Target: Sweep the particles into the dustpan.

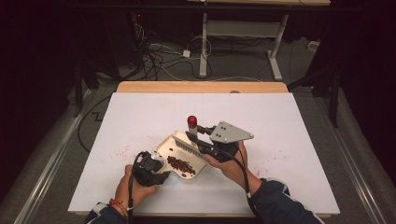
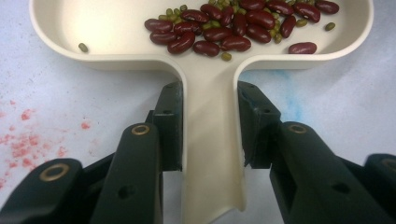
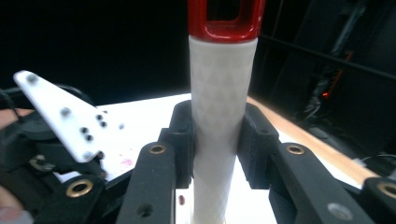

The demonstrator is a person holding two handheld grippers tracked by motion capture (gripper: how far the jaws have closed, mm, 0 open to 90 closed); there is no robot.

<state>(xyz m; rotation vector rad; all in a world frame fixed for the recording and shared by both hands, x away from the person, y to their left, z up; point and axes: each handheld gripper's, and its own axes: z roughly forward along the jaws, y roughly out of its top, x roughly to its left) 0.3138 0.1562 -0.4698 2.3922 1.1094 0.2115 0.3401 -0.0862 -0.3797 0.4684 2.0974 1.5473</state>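
Clamping the flat handle of the cream plastic dustpan (image 2: 212, 154), the left gripper (image 2: 210, 126) has both black jaws pressed against the handle's two edges, with no gap on either side. The dustpan's tray (image 1: 164, 145) lies on the white table sheet (image 1: 140, 116), just ahead of the left hand (image 1: 133, 186) in the high view. A pile of dark red kidney beans (image 2: 233, 28) mixed with small green mung beans (image 2: 175, 15) rests inside the tray near its back wall; one green bean (image 2: 83, 47) lies apart at the tray's far corner. The right gripper (image 3: 217, 140) is closed on the white textured handle of a small brush (image 3: 217, 116), its jaws seated on opposite sides of the shaft below the red end cap (image 3: 226, 21). In the high view the brush's bristle head (image 1: 187, 145) sits over the tray, beside the bean pile. Pink stains (image 2: 21, 149) mark the sheet beside the dustpan.
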